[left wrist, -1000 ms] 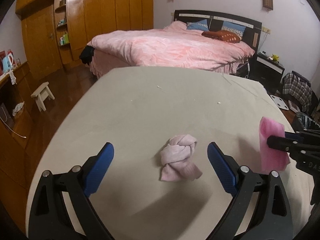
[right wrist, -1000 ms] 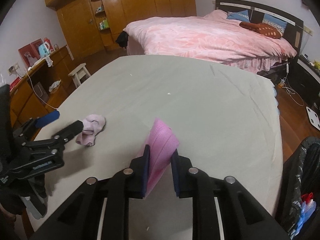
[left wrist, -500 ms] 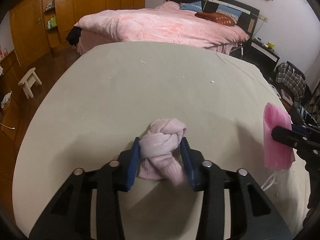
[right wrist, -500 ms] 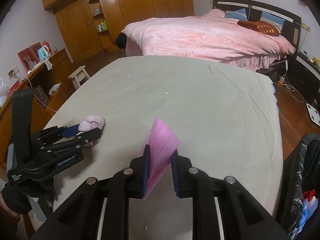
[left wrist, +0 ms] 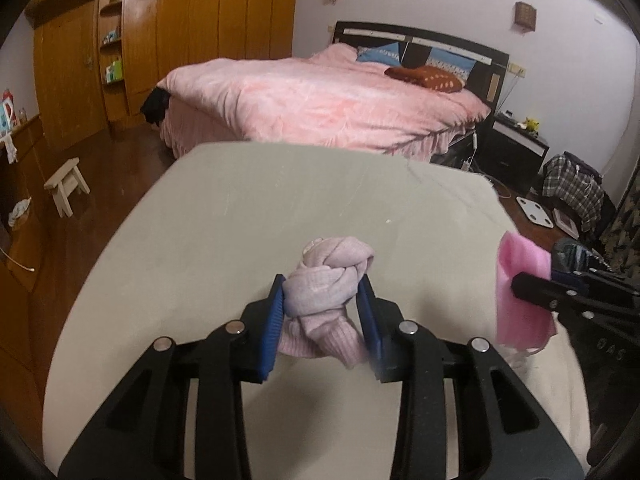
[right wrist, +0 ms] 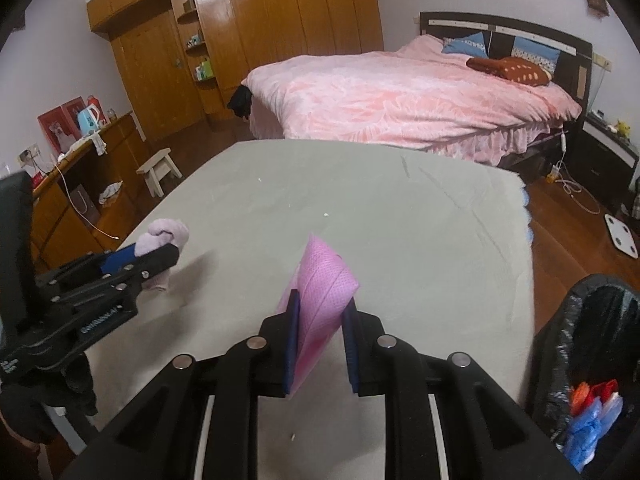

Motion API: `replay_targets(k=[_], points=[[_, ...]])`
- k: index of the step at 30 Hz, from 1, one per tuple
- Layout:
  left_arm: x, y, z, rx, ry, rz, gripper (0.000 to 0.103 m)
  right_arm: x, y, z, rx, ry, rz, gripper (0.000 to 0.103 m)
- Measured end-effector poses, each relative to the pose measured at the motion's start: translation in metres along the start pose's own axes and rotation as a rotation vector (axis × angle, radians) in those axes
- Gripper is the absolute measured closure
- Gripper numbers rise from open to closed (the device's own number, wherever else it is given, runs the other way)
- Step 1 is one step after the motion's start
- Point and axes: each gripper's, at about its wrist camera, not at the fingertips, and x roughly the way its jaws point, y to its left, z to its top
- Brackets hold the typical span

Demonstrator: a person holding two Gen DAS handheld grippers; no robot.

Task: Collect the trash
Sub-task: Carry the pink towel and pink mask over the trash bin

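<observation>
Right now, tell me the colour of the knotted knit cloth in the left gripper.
Pale lilac-pink; clearest in the left wrist view.

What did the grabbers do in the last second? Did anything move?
The left gripper closed its open jaws on the knotted pink sock and lifted it slightly off the grey table. The right gripper stayed shut on the pink mask, hardly moving. The bin bag stayed put.

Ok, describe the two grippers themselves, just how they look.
Both match: the left gripper and right gripper have black angular frames with silver round bolt heads and ribbed blue pads on the fingers. White lettering, too blurred to read, marks the left one's side.
</observation>
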Motion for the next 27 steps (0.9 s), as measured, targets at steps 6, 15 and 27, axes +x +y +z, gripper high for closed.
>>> replay_targets(k=[6,15,27], points=[[-0.024,-0.016,0.008,0.020,-0.032,0.006,0.069,-0.024,0.001,0.003,-0.010,-0.037,-0.007,0.083],[-0.054,-0.046,0.018,0.047,-0.079,-0.025,0.069,-0.065,-0.006,0.008,-0.008,-0.098,-0.023,0.083],[-0.086,-0.092,0.025,0.089,-0.137,-0.094,0.069,-0.119,-0.031,0.002,0.004,-0.172,-0.063,0.083]])
